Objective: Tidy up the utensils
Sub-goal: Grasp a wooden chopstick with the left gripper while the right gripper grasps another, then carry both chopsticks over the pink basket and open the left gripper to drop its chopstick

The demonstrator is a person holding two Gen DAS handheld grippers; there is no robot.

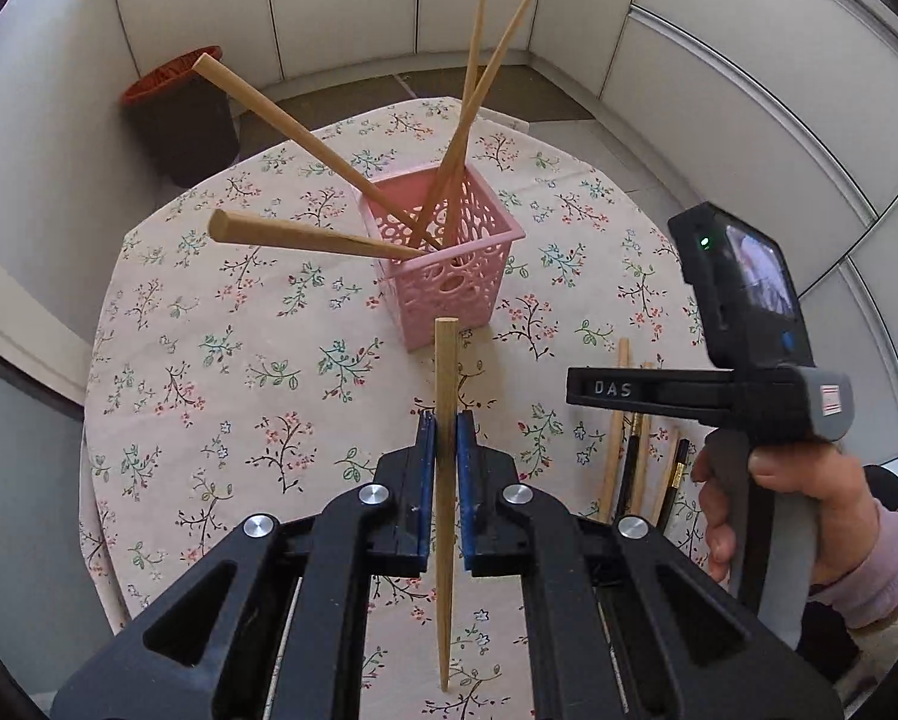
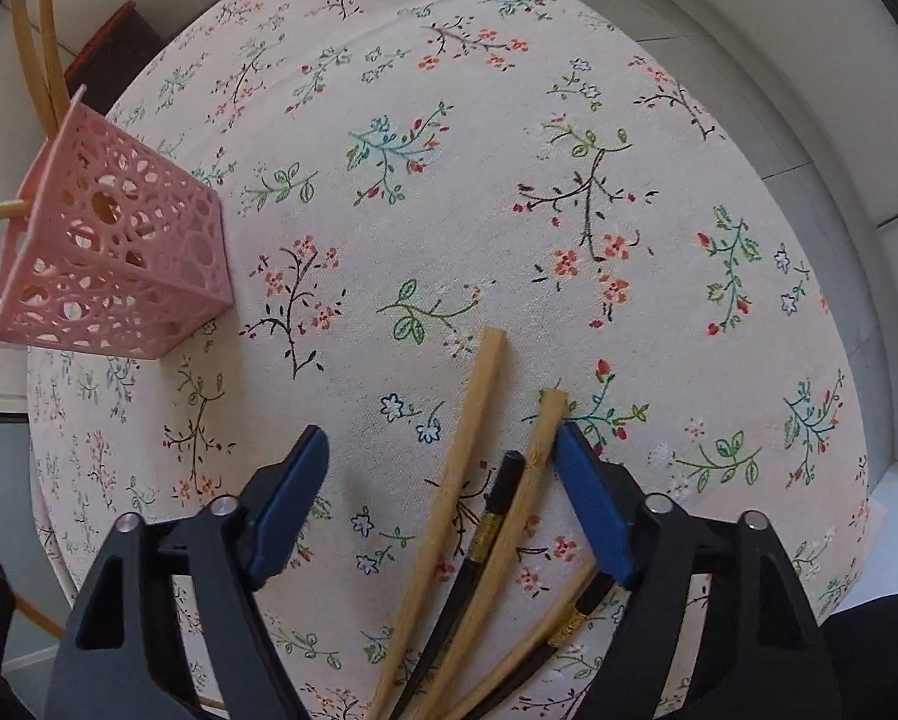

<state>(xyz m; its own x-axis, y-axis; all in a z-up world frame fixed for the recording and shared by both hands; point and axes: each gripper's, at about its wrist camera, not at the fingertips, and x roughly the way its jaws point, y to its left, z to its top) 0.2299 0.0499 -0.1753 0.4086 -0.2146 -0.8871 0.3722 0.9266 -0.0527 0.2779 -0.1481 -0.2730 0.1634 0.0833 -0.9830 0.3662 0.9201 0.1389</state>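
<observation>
Chopsticks were split three ways: four already leaned in the pink basket (image 1: 449,252), one was in your left tool (image 1: 447,441), and a loose fan of them lay on the table (image 2: 389,240) under your right tool (image 2: 443,468). Your left tool was clamped tight on a bamboo chopstick (image 1: 446,480), gripped around its middle, blunt end pointing ahead toward the basket and the thin tip trailing back toward the camera. The basket stood just beyond that blunt end, almost in line with the stick's long axis, so the left hand was clearly the nearer one to it; I judge the drop called for carrying the stick forward over the rim and tipping it more upright. Your right tool stood part open, empty, pointing steeply down at the fan. Those sticks, bamboo (image 2: 466,450) and black (image 2: 490,510), ran roughly lengthwise between the pads, with the right pad (image 2: 592,504) close beside one bamboo stick. From there the basket lay well off to the left, so that hand had the longer trip.
</observation>
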